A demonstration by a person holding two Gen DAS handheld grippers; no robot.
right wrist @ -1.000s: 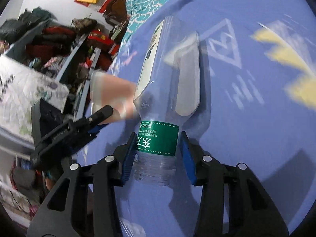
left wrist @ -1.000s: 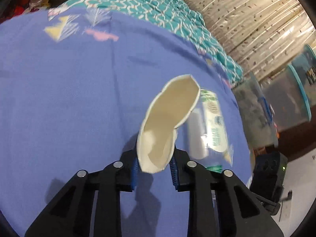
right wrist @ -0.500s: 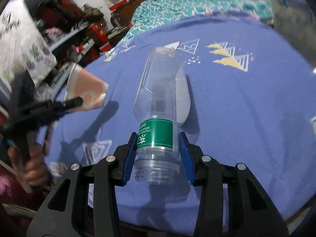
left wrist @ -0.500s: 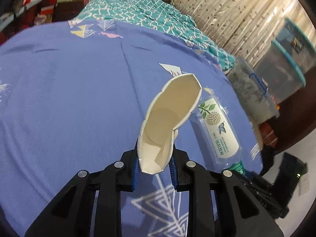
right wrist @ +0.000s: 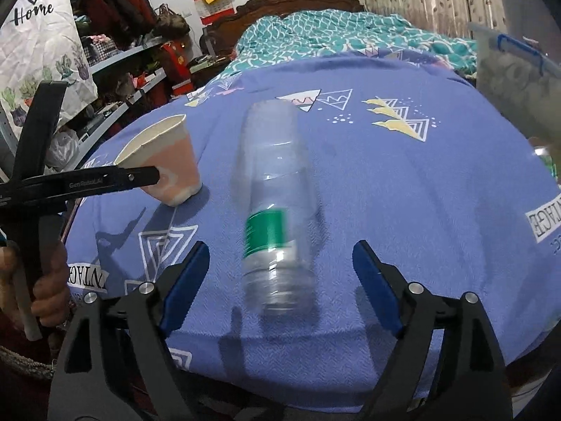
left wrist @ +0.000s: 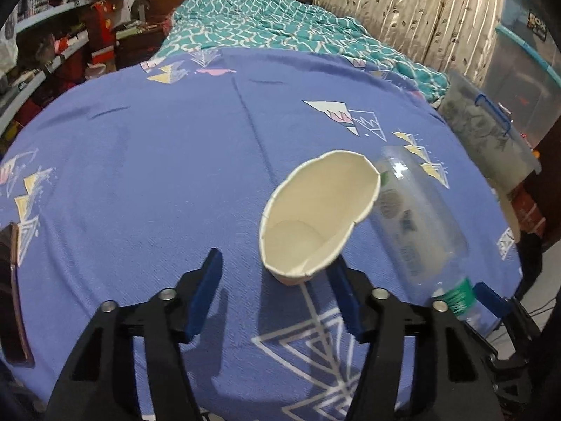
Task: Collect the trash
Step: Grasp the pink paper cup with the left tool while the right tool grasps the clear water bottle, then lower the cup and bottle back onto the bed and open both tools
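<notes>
A squashed paper cup (left wrist: 317,217) with a white inside leans on the blue patterned bedsheet (left wrist: 140,161), just off my left gripper's right finger. My left gripper (left wrist: 277,298) is open and holds nothing. A clear plastic bottle (right wrist: 277,207) with a green label lies blurred between the spread fingers of my right gripper (right wrist: 280,280), which is open. The bottle also shows in the left wrist view (left wrist: 417,221), right of the cup. The cup (right wrist: 164,161) and the left gripper's finger show at the left of the right wrist view.
A teal quilt (left wrist: 280,24) covers the far end of the bed. Cluttered shelves (right wrist: 115,52) stand to the left. Clear storage bins (left wrist: 491,122) and a curtain (left wrist: 403,7) are to the right. The bed's front edge is just below both grippers.
Both grippers have opened. The left one has let go of the paper cup, the right one of the bottle, and both objects now sit on the sheet.
</notes>
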